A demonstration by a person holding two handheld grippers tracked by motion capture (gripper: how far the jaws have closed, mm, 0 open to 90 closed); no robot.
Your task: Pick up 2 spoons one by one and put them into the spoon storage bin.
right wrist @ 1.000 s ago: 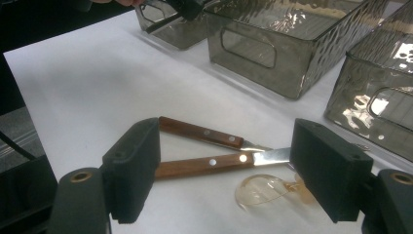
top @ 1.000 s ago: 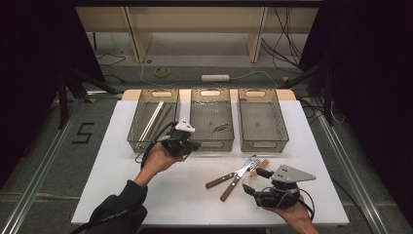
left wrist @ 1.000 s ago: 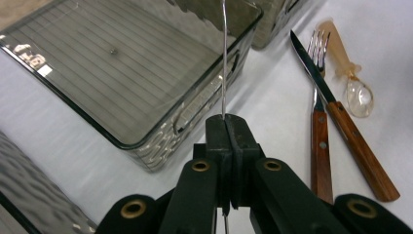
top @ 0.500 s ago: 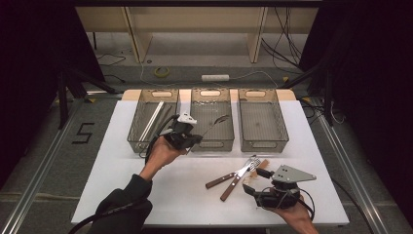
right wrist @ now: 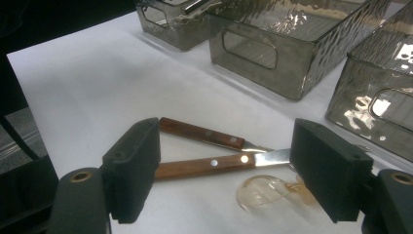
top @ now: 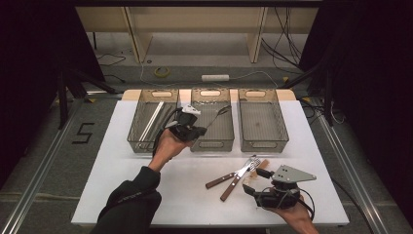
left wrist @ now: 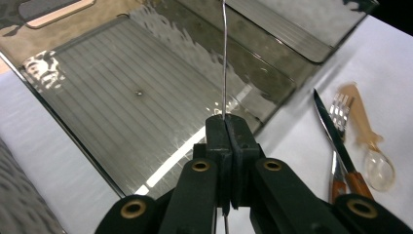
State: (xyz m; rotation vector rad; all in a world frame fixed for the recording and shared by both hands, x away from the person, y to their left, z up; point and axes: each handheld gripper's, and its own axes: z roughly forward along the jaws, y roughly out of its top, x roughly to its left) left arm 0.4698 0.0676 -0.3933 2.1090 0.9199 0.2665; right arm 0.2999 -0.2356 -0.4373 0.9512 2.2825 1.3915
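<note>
My left gripper (top: 199, 128) (left wrist: 227, 120) is shut on the handle of a thin metal utensil (top: 218, 115) (left wrist: 224, 58), which reaches out over the middle smoked-plastic bin (top: 210, 145) (left wrist: 122, 97). Near the table's front right my right gripper (top: 254, 181) (right wrist: 229, 132) stands open, with nothing held. Just beyond its jaws lie a wooden-handled knife (top: 233, 186) (right wrist: 204, 167) (left wrist: 328, 126), a wooden-handled fork (top: 221, 180) (right wrist: 199, 132) (left wrist: 341, 105) and an amber plastic spoon (top: 261, 167) (right wrist: 263, 192) (left wrist: 372, 146), all flat on the white table.
Three bins stand in a row at the table's far side. The left bin (top: 139, 131) holds pale sticks (top: 151, 119); the right bin (top: 263, 142) has a bare floor. White table surface (top: 122, 195) stretches along the front left.
My left gripper has carried the metal utensil away from the person and slightly right, so it now hangs over the middle bin. The right gripper has stayed put.
</note>
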